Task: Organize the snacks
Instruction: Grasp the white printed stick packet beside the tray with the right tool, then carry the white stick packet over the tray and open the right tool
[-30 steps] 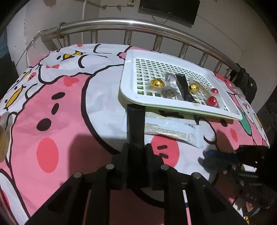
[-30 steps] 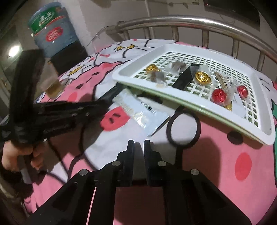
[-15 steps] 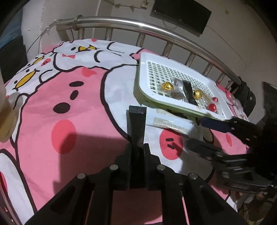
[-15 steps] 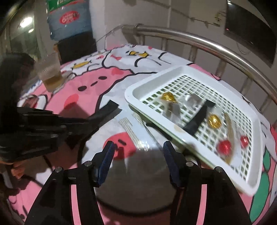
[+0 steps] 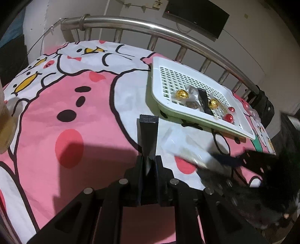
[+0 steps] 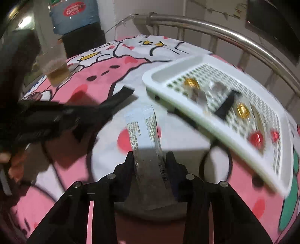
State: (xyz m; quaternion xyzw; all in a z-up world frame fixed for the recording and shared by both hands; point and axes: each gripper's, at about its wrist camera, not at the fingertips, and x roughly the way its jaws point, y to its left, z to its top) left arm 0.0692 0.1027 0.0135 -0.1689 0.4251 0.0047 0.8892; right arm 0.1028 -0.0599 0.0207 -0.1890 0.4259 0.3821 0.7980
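Observation:
A white slotted basket (image 5: 157, 90) (image 6: 161, 75) lies on the pink cartoon bedsheet and holds gold-wrapped balls (image 5: 181, 94), red-wrapped balls (image 5: 228, 117) and a black sachet (image 5: 204, 101). My left gripper (image 5: 148, 161) is shut on a black sachet (image 5: 148, 135), held above the sheet just left of the basket. My right gripper (image 6: 150, 159) is shut on a long clear-white snack packet (image 6: 144, 131) in front of the basket. That packet shows blurred in the left wrist view (image 5: 187, 148).
A steel bed rail (image 5: 150, 28) runs behind the basket. A plastic cup of amber drink (image 6: 56, 72) stands on the sheet at the far left. A water jug (image 6: 73, 15) stands beyond the bed. A small wrapped item (image 5: 254, 114) lies right of the basket.
My right gripper opened, moved onto the long packet and closed on it. My left gripper kept its black sachet and drifted a little left and back.

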